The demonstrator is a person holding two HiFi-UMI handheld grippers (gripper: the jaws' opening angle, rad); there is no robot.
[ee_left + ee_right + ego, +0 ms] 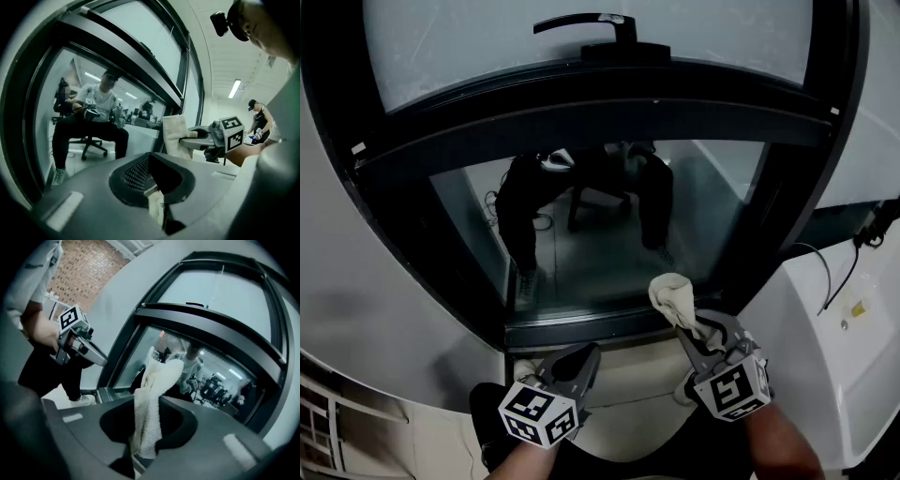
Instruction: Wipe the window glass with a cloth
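The window's lower glass pane (pixel 712 202) sits in a dark frame straight ahead. My right gripper (pixel 680 323) is shut on a cream cloth (pixel 673 295), whose bunched top stands at the pane's lower right corner; I cannot tell if it touches the glass. In the right gripper view the cloth (pixel 152 399) rises from between the jaws in front of the glass (pixel 136 362). My left gripper (pixel 584 354) hangs lower left of the cloth, below the sill, shut with nothing in it. From the left gripper view the cloth (pixel 174 133) shows beside the frame.
A black handle (pixel 591 23) sits on the upper frosted pane (pixel 487 47). Behind the glass a person sits on an office chair (pixel 591 183). White wall panels flank the window, with a cable (pixel 825 277) on the right one. A dark sill (pixel 581 326) runs under the pane.
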